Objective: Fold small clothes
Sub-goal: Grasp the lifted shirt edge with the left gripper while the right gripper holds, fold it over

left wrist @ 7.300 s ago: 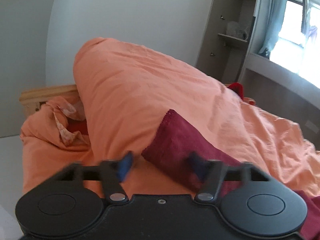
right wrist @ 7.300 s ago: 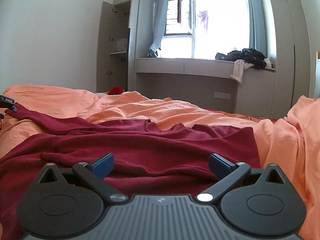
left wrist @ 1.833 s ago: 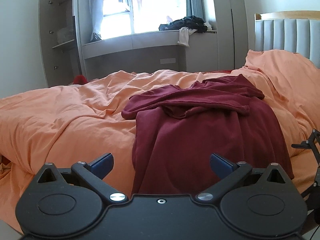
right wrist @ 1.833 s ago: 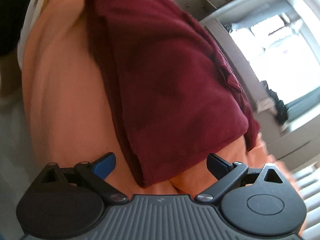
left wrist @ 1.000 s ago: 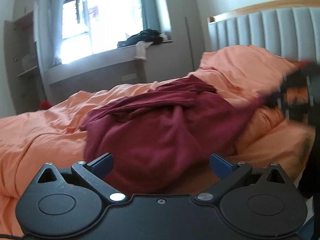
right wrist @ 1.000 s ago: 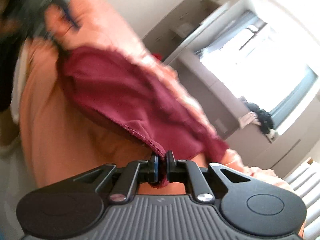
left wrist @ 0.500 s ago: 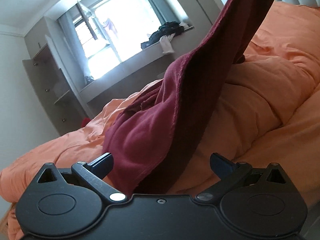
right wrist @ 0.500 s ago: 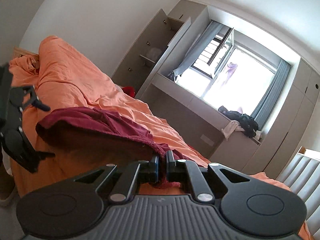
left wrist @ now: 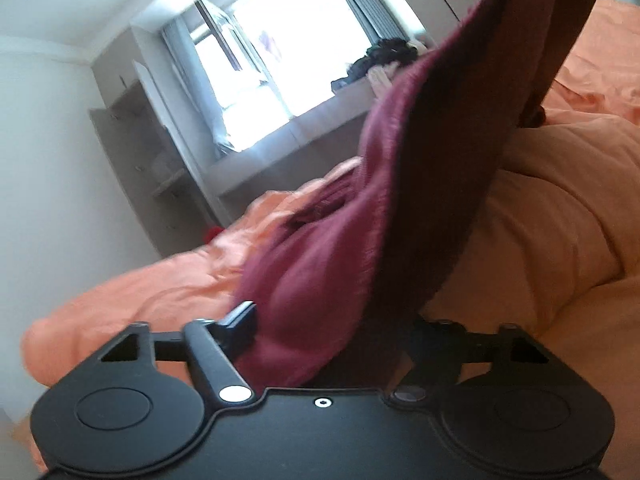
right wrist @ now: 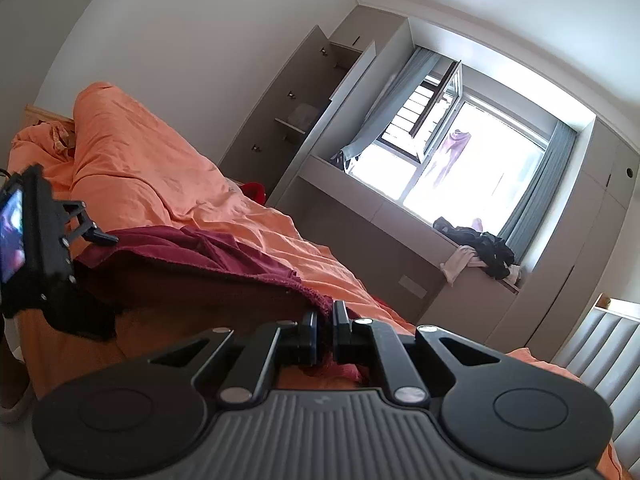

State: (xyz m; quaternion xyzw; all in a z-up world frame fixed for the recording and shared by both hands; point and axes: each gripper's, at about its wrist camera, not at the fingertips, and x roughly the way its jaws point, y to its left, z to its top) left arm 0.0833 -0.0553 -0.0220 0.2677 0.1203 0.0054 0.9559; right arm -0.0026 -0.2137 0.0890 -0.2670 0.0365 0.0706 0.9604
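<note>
One maroon garment (right wrist: 208, 256) lies on the bed (right wrist: 160, 176), its near hem raised off the orange cover along the bed's near edge; there are two grippers. The right gripper (right wrist: 325, 334) is clamped tight on one corner of the hem. The left gripper (left wrist: 336, 320) has just been closing, its jaws now about half apart with the other hem corner between them; whether the pads press the cloth I cannot tell.
</note>
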